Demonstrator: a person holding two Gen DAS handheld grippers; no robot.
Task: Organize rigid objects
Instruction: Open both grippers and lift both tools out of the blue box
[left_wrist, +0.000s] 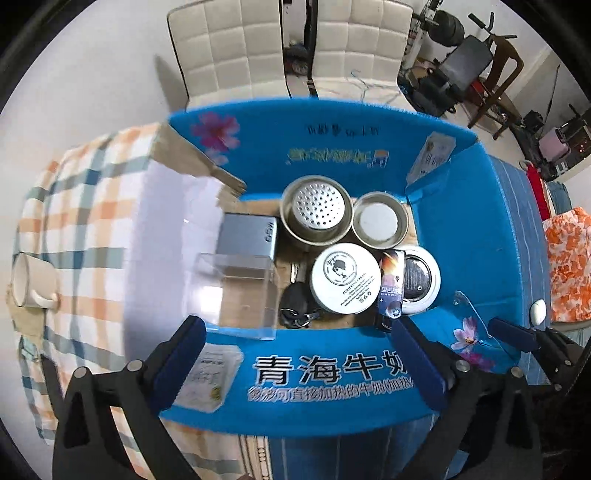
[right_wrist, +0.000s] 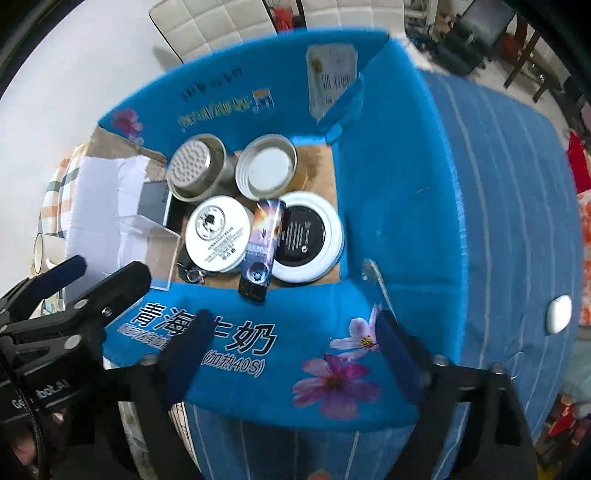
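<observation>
Spread wide and empty, the left gripper hangs over the blue box's near flap; inside lie a clear case left and white jar. Right-wrist view: right gripper, likewise spread, above that flap; dark tube sits between two white jars.

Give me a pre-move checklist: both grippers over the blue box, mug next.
1. Left gripper empty, jaws wide apart: ok.
2. Right gripper empty, jaws apart: ok.
3. Blue carton flaps open, inside reachable: ok.
4. Contents settled: strainer cup, metal lid, white cream jar, black-faced white tin, printed tube leaning across the two, keys, clear plastic box: ok.
5. White mug outside the carton, on its side on the checked cloth: not ok.
6. Free floor space in the carton for the mug: cannot tell.
</observation>
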